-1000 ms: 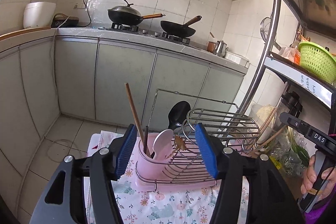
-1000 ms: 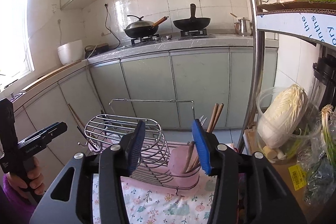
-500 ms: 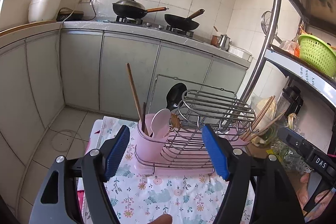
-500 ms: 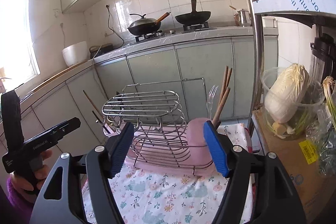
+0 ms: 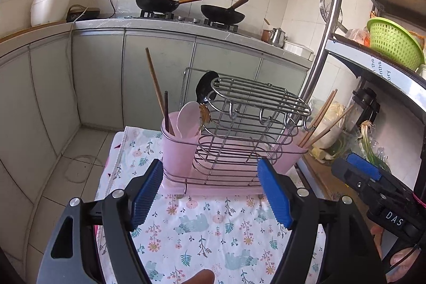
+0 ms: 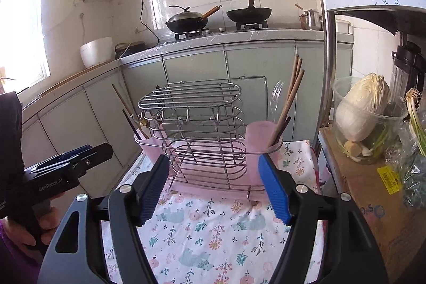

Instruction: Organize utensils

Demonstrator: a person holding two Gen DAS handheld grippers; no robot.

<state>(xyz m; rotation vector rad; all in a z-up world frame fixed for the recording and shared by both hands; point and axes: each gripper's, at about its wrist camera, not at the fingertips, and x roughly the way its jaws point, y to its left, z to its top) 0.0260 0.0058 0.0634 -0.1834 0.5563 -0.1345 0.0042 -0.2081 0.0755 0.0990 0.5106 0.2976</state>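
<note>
- Both tools released, nothing between the pads: left tool (image 5: 210,193) wide open over the floral cloth, right tool (image 6: 214,185) the same, both short of the wire rack (image 5: 239,140).
- Rack sits on a pink tray at the far end of the cloth-covered table (image 5: 213,230); one pink cup (image 5: 178,148) at its left end, a second pink cup (image 6: 262,140) at its right end.
- Step looks like the approach to a first pick. Advice: go for one upright handle above the cup rim, come in from the near side, close on the shaft only, and lift straight up so the rack hooks don't snag it.
- Keep the two tools apart; they share a narrow table.
- Count, left cup: one tall wooden stick, one dark stick, one pale spoon (image 5: 187,119), one black ladle (image 5: 206,87) behind it.
- Count, right cup: about three wooden chopsticks (image 6: 291,92) plus one clear plastic utensil; anything more I can't tell.
- Racks: one. Cups: two.
</note>
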